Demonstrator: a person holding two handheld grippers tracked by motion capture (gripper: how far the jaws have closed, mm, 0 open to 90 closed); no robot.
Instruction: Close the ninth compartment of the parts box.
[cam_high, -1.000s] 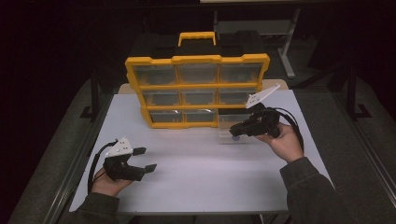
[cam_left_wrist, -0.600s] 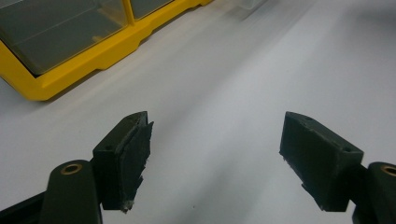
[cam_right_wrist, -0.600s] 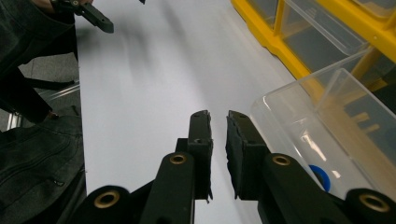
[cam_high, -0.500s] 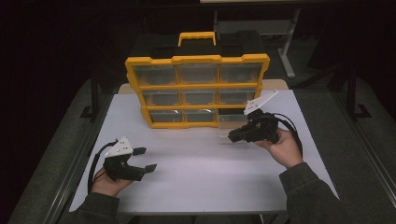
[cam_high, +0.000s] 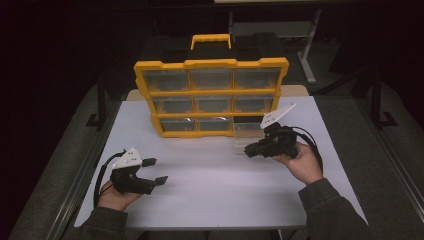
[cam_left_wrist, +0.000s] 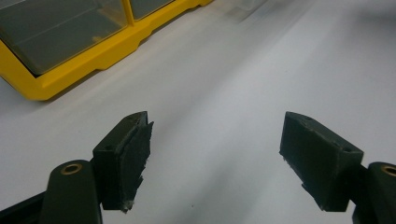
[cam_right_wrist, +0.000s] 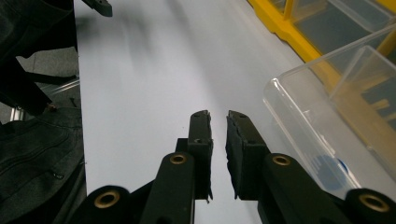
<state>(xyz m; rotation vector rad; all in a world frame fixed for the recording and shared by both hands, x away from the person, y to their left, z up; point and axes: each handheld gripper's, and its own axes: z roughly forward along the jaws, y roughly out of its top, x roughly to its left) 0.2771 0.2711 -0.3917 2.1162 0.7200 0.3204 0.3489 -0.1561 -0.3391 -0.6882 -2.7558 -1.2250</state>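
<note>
Yellow organizer (cam_high: 210, 95) upright on white table (cam_high: 210, 190), clear drawers in three rows

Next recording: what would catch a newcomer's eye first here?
The yellow drawer organizer standing upright at the back of the white table, black handle on top, draws the eye first. One clear drawer sits pulled out at its lower right corner, beside the right hand-held gripper, jaws nearly together. The left hand-held gripper rests open near the front left.

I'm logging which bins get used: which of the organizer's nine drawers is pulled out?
The bottom-right drawer: the clear bin sits forward of the yellow organizer on the table, beside the right gripper; the other eight sit flush.
</note>
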